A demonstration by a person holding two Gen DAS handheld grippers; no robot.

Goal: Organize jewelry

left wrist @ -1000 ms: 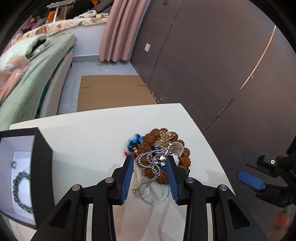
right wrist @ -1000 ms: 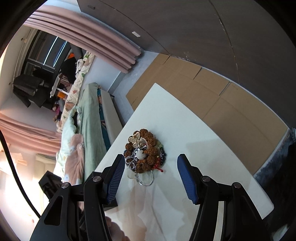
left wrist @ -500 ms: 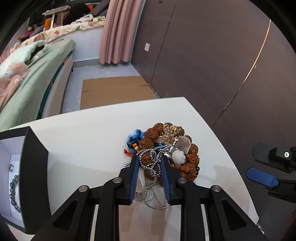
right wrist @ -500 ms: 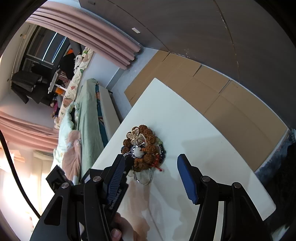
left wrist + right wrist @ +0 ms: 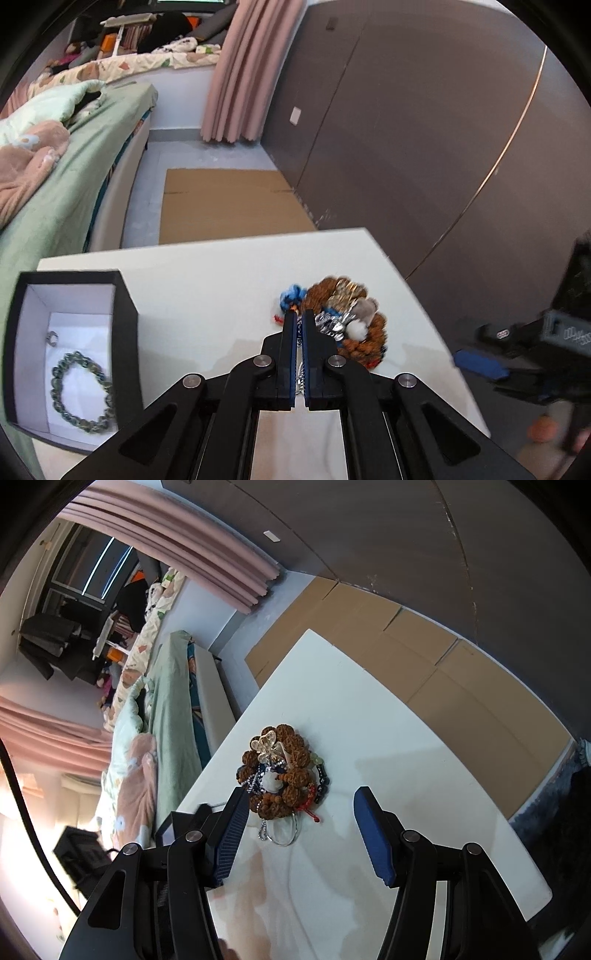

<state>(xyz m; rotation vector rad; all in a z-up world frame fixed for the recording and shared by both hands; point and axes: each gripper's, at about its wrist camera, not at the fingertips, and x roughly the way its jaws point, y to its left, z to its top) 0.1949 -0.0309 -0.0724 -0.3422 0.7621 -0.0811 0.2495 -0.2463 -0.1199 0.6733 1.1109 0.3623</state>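
Item: jewelry pile (image 5: 343,325), a tangle of brown seed beads, a gold butterfly piece, a white stone, a blue tuft and a silver chain (image 5: 300,373). Location: right half of the white counter (image 5: 207,284), nearer its right edge than its left, well apart from the box.

Item: black box (image 5: 127,317), white-lined, at the counter's left edge. Contents: a green bead bracelet (image 5: 79,395) and a small ring (image 5: 53,338), lying apart on the floor of the box.

Left tongs (image 5: 300,317): clenched, having just been closing, with the silver chain pinched between the pads; the chain showed as a thin line in the slit between them. The tips stood at the pile's left side, touching it. Much of the chain was still tangled among the beads to the right of the tips.

Right tongs (image 5: 299,830): released, nothing between the pads, hovering just short of the pile's near edge, where a wire hoop (image 5: 284,832) and a chain end trailed out.

Bearing for the coming move, as a judgement: the box lay to the left of the left tongs, across bare counter, so the left hand was the one placed to carry. The chain ran from the pads rightward into the pile, so a pull toward the box would draw it out lengthwise; the beads might drag along.
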